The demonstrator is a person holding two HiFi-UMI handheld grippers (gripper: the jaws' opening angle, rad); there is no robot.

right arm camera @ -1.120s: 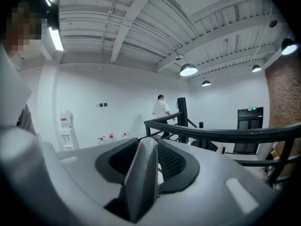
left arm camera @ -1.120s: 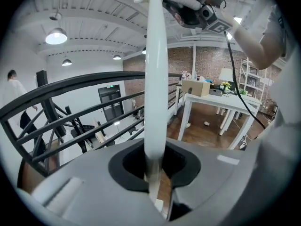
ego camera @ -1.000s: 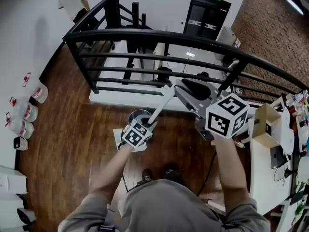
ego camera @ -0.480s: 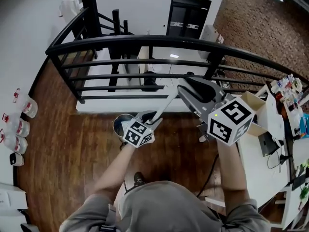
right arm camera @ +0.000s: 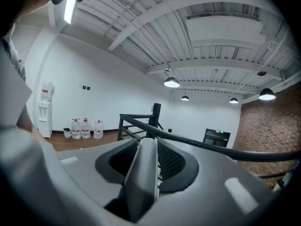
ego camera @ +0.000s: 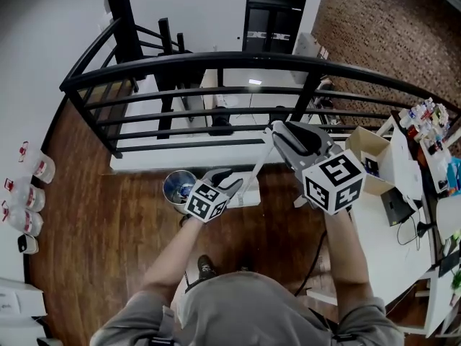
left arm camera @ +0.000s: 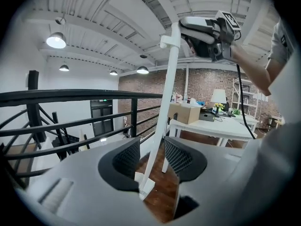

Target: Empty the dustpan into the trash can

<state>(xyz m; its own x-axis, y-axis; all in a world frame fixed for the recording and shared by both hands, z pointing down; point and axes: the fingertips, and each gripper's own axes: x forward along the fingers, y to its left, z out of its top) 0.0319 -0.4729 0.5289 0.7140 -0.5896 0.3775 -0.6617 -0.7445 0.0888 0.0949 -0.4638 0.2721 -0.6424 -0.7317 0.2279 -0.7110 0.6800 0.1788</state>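
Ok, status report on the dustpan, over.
Left gripper opening, dustpan pole loose between jaws. Right gripper shut on dustpan handle. Trash can on floor close by, nothing in the way.

Black railing (ego camera: 216, 58), water jugs (ego camera: 34, 168), cardboard box (ego camera: 371, 144), brick wall (ego camera: 374, 27)

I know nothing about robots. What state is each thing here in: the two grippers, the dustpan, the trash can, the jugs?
dustpan: pole tilted, pan end low, off to one side of the trash can.
left gripper: jaws opening, pads clear of the dustpan pole between them.
right gripper: shut on the dustpan's grey handle.
trash can: upright, open-topped, bag-lined.
water jugs: upright, capped.
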